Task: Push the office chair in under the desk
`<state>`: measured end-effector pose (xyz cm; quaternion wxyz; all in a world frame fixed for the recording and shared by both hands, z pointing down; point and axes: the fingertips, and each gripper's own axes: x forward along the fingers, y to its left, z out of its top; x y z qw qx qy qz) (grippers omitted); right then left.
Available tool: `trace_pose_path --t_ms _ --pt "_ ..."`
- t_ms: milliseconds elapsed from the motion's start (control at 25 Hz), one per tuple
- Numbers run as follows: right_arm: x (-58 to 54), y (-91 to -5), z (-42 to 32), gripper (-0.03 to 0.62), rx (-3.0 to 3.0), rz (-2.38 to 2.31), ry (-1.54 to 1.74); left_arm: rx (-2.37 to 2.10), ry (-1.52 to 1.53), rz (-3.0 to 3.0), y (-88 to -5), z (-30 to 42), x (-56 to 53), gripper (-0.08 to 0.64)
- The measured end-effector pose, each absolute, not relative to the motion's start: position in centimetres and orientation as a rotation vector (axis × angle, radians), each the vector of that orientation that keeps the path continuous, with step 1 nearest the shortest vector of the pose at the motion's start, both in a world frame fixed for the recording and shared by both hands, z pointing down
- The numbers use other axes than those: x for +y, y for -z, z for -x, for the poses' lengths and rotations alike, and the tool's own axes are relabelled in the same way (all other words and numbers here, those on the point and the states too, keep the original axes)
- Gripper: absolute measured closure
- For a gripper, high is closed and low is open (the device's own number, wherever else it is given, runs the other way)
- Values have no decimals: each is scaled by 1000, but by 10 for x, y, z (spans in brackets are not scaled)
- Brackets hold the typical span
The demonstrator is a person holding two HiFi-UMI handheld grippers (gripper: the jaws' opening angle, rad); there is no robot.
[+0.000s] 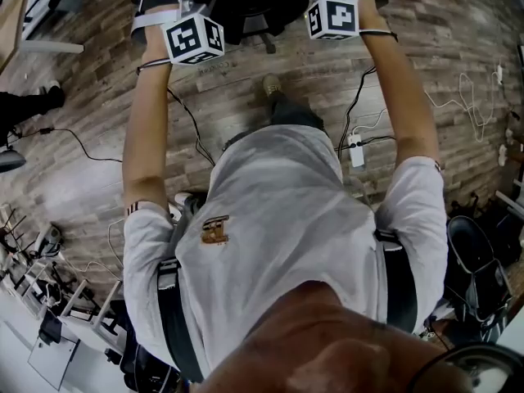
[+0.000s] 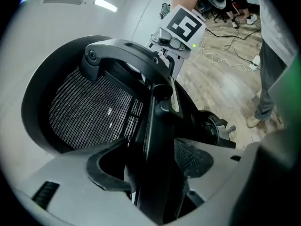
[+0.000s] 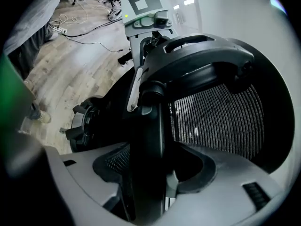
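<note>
Nearest the head camera, the person's grey T-shirt (image 1: 286, 211) carried a small brown emblem (image 1: 214, 229) on the chest; its lettering was too small to read. Black straps crossed the shirt at both sides. Both bare arms reached straight forward.

The left claw (image 2: 153, 168) was closed on the office chair (image 2: 89, 112), its two grey jaws clamped either side of the black upright bar of the chair's back frame. The right claw (image 3: 150, 166) gripped the same bar from the other side, with the jaws pressed against it. Each claw bore a marker cube, the left (image 1: 194, 38) and the right (image 1: 333, 16), printed with black-and-white square patterns and no words.

The chair, black with a mesh back, stood just ahead of the person, between the two outstretched arms, on a wood-plank floor (image 1: 82, 178). A shoe (image 1: 271, 85) was planted just behind it. Farther off, black and white cables trailed over the planks, and a white power strip (image 1: 356, 151) lay to the right.
</note>
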<state>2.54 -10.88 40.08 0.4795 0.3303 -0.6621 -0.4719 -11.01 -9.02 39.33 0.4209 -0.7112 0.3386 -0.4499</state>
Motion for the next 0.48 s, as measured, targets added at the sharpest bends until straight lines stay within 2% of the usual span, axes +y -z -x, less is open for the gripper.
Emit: trace_pose_path --t_ms 480 --pt "-183 -397 -25 333 -1667 -782 1190 899 1167 1777 -391 109 -169 232"
